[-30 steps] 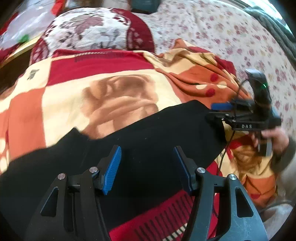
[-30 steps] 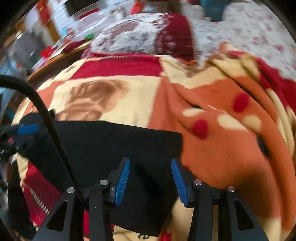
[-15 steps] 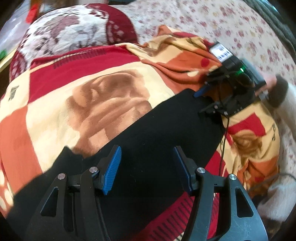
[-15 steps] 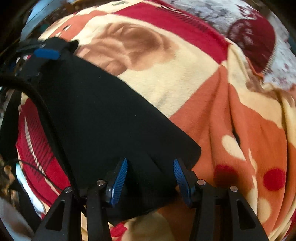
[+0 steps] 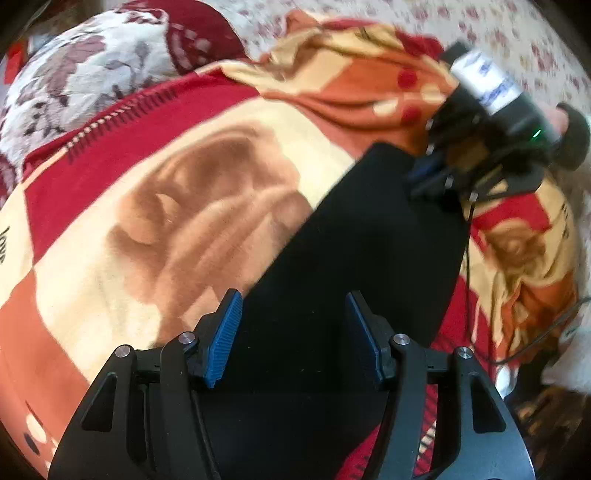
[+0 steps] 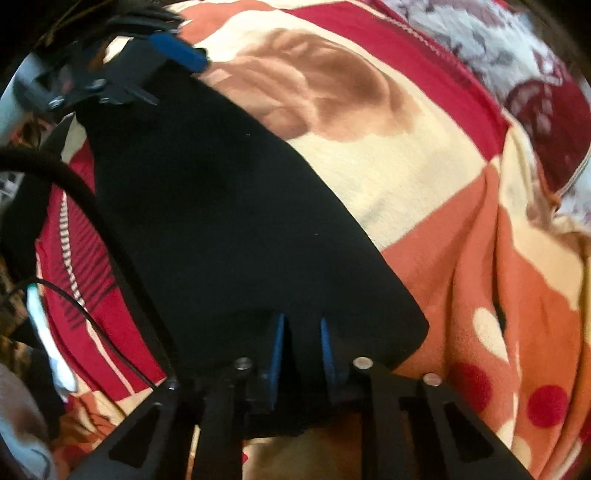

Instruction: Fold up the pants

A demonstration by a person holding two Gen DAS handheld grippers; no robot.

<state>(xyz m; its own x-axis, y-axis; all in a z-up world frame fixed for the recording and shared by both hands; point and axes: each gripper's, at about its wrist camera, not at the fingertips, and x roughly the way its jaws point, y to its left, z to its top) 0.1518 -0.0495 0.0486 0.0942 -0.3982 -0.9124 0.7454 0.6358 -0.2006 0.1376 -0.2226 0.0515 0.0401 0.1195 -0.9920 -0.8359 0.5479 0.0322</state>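
Black pants (image 5: 354,251) lie flat on a red, cream and orange blanket (image 5: 147,206). In the left wrist view my left gripper (image 5: 293,336) is open just above the near end of the pants, holding nothing. My right gripper (image 5: 436,177) shows there at the far end of the pants. In the right wrist view the right gripper (image 6: 301,350) is shut on the pants (image 6: 221,221) at their near hem. The left gripper (image 6: 110,81) shows at the far end, top left.
The blanket (image 6: 424,166) is bunched into folds at the right. A floral red and white pillow (image 5: 92,62) lies beyond it. A flowered bedsheet (image 5: 498,33) covers the far right. Black cables (image 6: 74,206) hang by the right gripper.
My right gripper has closed on the near hem of the pants. My left gripper has moved along the pants and stays open.
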